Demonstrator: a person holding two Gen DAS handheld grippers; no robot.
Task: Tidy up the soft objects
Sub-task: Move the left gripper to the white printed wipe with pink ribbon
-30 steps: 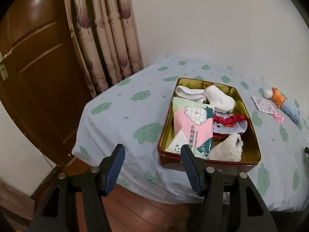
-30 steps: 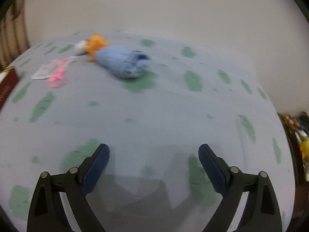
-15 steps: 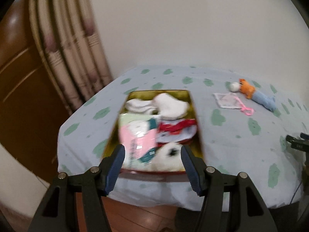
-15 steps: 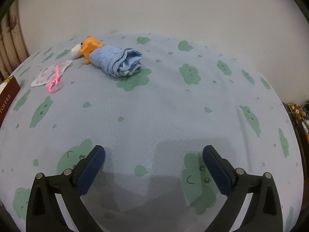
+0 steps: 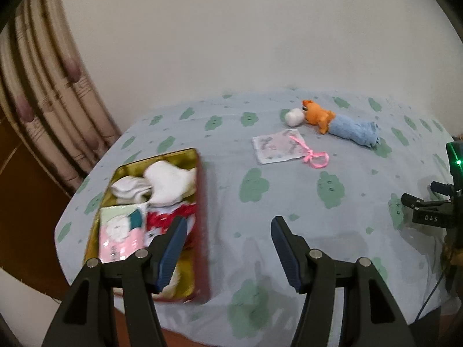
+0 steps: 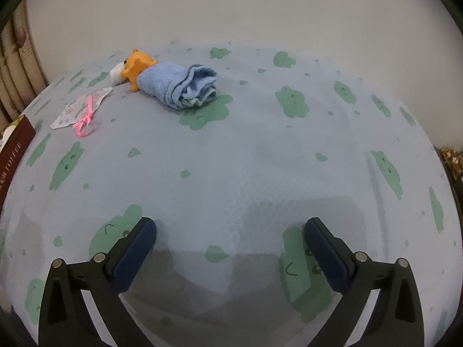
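A gold tin [image 5: 199, 190] with red sides sits at the table's left and holds white socks [image 5: 165, 182], a pink wipes pack [image 5: 121, 237] and a red cloth [image 5: 167, 219]. A rolled blue towel [image 6: 179, 86], an orange plush toy [image 6: 139, 63], a white ball [image 6: 117, 73] and a small pouch with a pink ribbon [image 6: 81, 110] lie on the far part of the table. They also show in the left wrist view: towel [image 5: 353, 130], toy [image 5: 317, 115], pouch [image 5: 277, 149]. My left gripper [image 5: 227, 228] is open and empty by the tin's right side. My right gripper [image 6: 230, 231] is open and empty over the cloth.
The table has a pale blue cloth with green cloud prints [image 6: 231, 159]. Curtains [image 5: 43, 101] and a wooden door stand at the left, a white wall behind. The right gripper's body [image 5: 434, 214] shows at the right edge of the left wrist view.
My left gripper has swung right from facing the tin towards the middle of the table. My right gripper has moved slightly closer to the towel. Both stay open.
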